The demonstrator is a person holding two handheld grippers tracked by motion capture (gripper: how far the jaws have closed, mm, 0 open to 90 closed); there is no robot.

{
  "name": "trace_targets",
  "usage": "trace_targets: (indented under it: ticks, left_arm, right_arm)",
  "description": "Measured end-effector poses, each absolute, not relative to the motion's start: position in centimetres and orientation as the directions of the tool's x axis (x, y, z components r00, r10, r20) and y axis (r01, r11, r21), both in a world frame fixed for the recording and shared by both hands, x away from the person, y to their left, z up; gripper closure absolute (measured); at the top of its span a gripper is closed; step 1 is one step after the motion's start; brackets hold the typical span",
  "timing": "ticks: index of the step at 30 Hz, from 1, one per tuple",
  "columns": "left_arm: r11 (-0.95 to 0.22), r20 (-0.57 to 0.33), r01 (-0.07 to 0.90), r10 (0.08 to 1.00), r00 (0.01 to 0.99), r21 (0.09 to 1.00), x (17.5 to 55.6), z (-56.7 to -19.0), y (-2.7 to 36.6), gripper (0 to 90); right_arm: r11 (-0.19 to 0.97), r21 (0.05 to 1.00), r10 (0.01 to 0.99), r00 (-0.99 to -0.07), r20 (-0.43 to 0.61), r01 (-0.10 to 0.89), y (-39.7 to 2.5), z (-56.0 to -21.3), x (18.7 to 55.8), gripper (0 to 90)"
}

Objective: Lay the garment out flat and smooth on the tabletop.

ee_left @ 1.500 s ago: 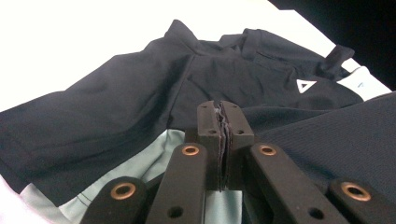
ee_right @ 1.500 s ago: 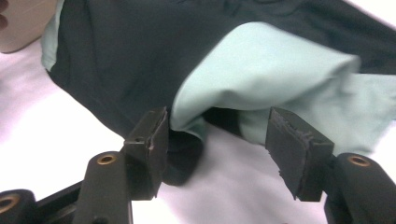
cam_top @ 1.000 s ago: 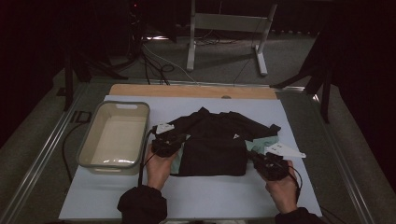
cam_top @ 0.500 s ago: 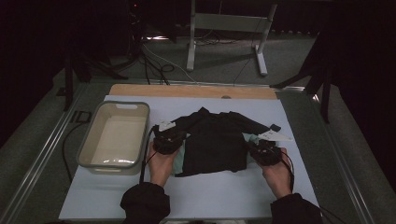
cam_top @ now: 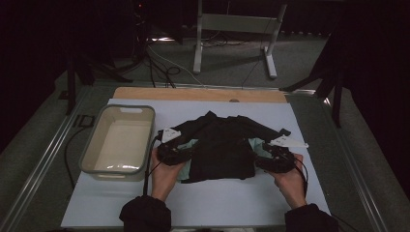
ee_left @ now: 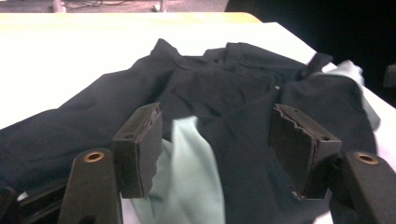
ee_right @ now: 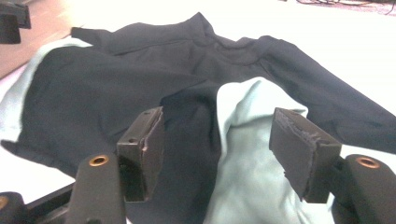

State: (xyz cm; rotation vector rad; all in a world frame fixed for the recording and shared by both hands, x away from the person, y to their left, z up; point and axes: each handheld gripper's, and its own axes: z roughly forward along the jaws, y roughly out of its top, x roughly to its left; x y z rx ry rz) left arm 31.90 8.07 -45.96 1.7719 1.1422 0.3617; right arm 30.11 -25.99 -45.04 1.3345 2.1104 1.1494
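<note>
The high view is dim — the room around the table [cam_top: 203, 203] is almost black, and only the tabletop looks pale. Both gripper views are much brighter; the table glares nearly white there. The black garment [ee_left: 210, 88] shows few folds — and edges look soft and a bit blurry.

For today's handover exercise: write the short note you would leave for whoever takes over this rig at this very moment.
Left claw: open, jaws either side of the folded left edge of the black garment, nothing clamped.
Right claw: open, at the garment's right edge, where the pale green lining shows.
Garment lies mid-table on the white mat, both sides turned in, sleeves spread at the top.
Beige tub stands empty to its left.
Done: side folds, apparently.
Left: probably finish folding; perhaps into the tub.
</note>
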Motion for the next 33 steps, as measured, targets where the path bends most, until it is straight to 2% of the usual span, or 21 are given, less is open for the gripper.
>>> trace_targets:
  ticks: [9, 14, 17, 21, 27, 30, 31, 33]
  left_arm:
    - [-0.157, -0.187, 0.498, 0.798, 0.573, 0.853, 29.1, -46.2, 8.1, 36.0]
    - [-0.173, -0.184, 0.5, 0.789, 0.587, 0.849, 28.3, -46.7, 8.2, 36.8]
    - [-0.182, -0.187, 0.508, 0.785, 0.591, 0.842, 27.6, -47.2, 8.3, 37.1]
    - [-0.179, -0.192, 0.514, 0.785, 0.589, 0.839, 27.2, -47.7, 8.5, 37.1]
    - [-0.177, -0.2, 0.513, 0.777, 0.596, 0.84, 26.8, -47.9, 8.3, 37.1]
    - [-0.185, -0.196, 0.505, 0.768, 0.609, 0.843, 26.7, -47.7, 7.9, 37.3]
    - [-0.19, -0.191, 0.5, 0.766, 0.614, 0.845, 26.7, -47.7, 7.7, 37.3]
    - [-0.192, -0.193, 0.5, 0.761, 0.619, 0.845, 26.8, -47.6, 7.3, 37.5]
  right_arm:
    - [0.241, 0.795, 0.862, -0.5, 0.088, 0.556, -26.9, -45.7, 27.1, 33.5]
    - [0.266, 0.775, 0.861, -0.503, 0.077, 0.573, -27.5, -46.9, 25.9, 35.1]
    - [0.266, 0.756, 0.864, -0.497, 0.089, 0.598, -28.0, -48.0, 25.4, 40.2]
    - [0.267, 0.741, 0.871, -0.484, 0.089, 0.616, -28.0, -49.0, 25.2, 41.8]
    - [0.305, 0.708, 0.859, -0.505, 0.083, 0.637, -26.9, -50.0, 25.6, 57.0]
    - [0.329, 0.696, 0.848, -0.523, 0.078, 0.638, -26.2, -50.2, 25.9, 57.4]
    - [0.334, 0.694, 0.848, -0.525, 0.075, 0.638, -26.0, -50.3, 26.0, 61.4]
    - [0.334, 0.692, 0.847, -0.526, 0.077, 0.64, -25.7, -50.2, 26.3, 75.6]
